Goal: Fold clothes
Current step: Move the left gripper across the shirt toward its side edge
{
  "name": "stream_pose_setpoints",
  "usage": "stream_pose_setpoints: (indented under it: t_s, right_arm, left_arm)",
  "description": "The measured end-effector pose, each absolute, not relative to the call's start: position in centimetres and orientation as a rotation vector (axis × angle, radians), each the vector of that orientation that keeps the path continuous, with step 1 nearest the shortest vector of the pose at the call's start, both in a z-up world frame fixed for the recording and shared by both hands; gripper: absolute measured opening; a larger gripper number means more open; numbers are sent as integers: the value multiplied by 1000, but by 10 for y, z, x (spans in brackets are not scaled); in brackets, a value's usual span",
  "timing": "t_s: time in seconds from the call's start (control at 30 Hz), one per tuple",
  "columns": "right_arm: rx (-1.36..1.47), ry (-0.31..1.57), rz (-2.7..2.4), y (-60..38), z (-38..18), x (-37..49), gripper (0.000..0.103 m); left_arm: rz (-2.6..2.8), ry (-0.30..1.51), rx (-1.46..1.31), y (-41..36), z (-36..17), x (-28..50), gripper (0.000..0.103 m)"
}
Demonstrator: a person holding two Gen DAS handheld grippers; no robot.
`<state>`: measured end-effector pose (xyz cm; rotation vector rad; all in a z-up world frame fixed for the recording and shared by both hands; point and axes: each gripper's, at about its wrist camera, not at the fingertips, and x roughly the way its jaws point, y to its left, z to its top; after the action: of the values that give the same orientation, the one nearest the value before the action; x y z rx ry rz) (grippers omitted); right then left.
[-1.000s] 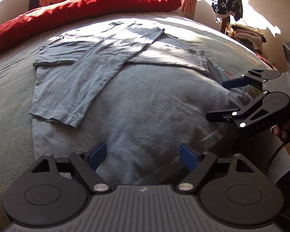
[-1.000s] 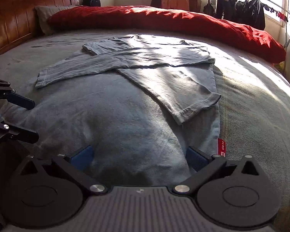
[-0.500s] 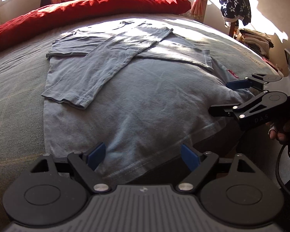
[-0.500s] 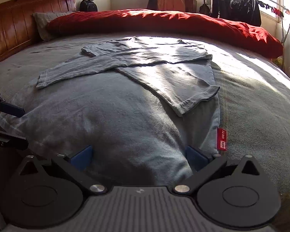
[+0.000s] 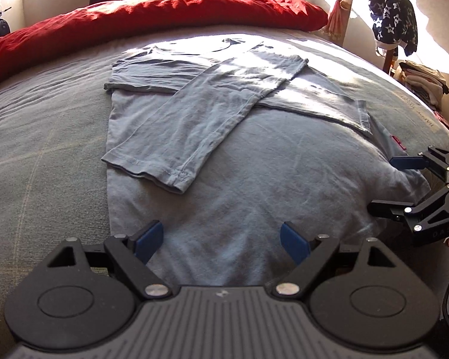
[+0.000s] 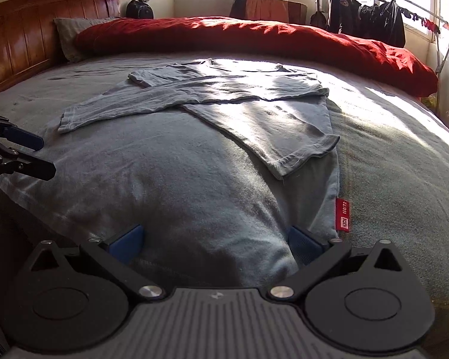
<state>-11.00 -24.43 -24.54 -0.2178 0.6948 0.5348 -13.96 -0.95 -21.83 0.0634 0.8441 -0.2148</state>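
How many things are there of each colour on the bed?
Blue-grey: 1, the long-sleeved shirt with its sleeves crossed.
Red: 2, the duvet and the small tag on the shirt's hem.
Grey: 1, the pillow by the headboard.
Total: 4

Shirt (image 5: 254,185) lies flat on bed (image 5: 39,149), collar at 12 o'clock, hem at 6. Both sleeves are folded across the chest, one over the other. Duvet (image 5: 152,15) is heaped behind the shirt along the far edge of the bed; pillow (image 6: 71,34) lies at its 9 o'clock end against the headboard (image 6: 24,36). Left gripper (image 5: 221,239) at hem's 9 o'clock corner, right gripper (image 6: 215,246) at its 3 o'clock corner.
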Motion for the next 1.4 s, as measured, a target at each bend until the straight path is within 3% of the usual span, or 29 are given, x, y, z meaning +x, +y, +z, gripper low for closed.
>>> stream_pose_setpoints:
  t_s: [0.17,0.4,0.57,1.1,1.4]
  right_arm:
    - [-341,730,553,-243,-236,-124,103]
    - [-330,654,606,-242,-222,-121,103]
    - [-234,749,531,-258,-238,-94,103]
    - [-205,761,517,-264,-240,-95,103]
    - [-285,736,536,-262,-239,-104,103]
  left_arm:
    - [-175,843,87,-3,-211,-158,86]
    - [-237,791,124,-23,-194,-154,86]
    - [-296,780,115,-36,-191,-155,86]
    - [-443,790,164,-84,-203,-149,86]
    - [-530,895,131,-92,-221,-162,87]
